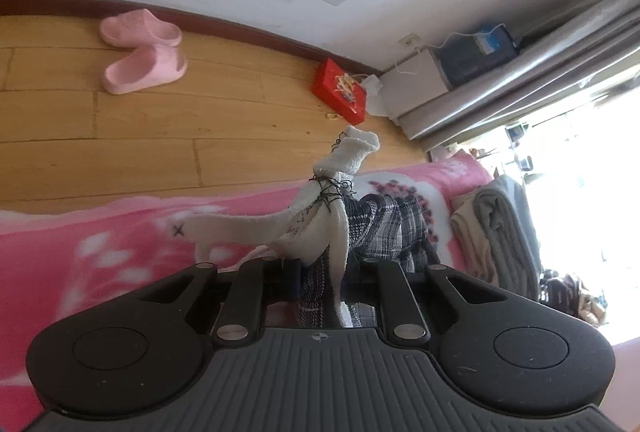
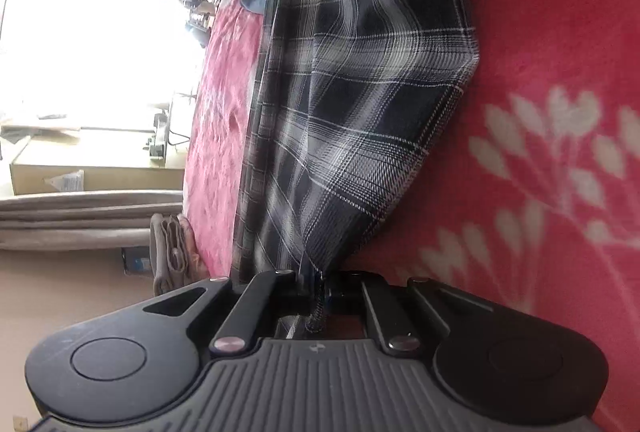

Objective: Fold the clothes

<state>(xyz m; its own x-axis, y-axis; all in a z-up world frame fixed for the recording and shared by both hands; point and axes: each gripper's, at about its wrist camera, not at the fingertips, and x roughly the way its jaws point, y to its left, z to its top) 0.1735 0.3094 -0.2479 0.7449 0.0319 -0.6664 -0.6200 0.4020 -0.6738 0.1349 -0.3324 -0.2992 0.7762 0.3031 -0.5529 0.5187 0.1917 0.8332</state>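
A dark plaid garment (image 1: 384, 228) lies on a pink flowered blanket (image 1: 100, 252). My left gripper (image 1: 320, 268) is shut on a bunch of it. The left gripper's white cloth-wrapped fingers (image 1: 340, 216), tied with black thread, rise in front of the fabric. In the right wrist view the plaid garment (image 2: 360, 91) stretches away from me across the blanket (image 2: 540, 111), pulled taut into a point. My right gripper (image 2: 318, 296) is shut on that edge, lifted a little off the bed. The cloth hides both pairs of pads.
Folded grey and beige clothes (image 1: 500, 232) are stacked at the bed's far end, also seen as a stack (image 2: 172, 252). Pink slippers (image 1: 140, 51), a red bag (image 1: 340, 91) and a white cabinet (image 1: 416, 87) stand on the wooden floor. A cardboard box (image 2: 96, 167) sits by the bright window.
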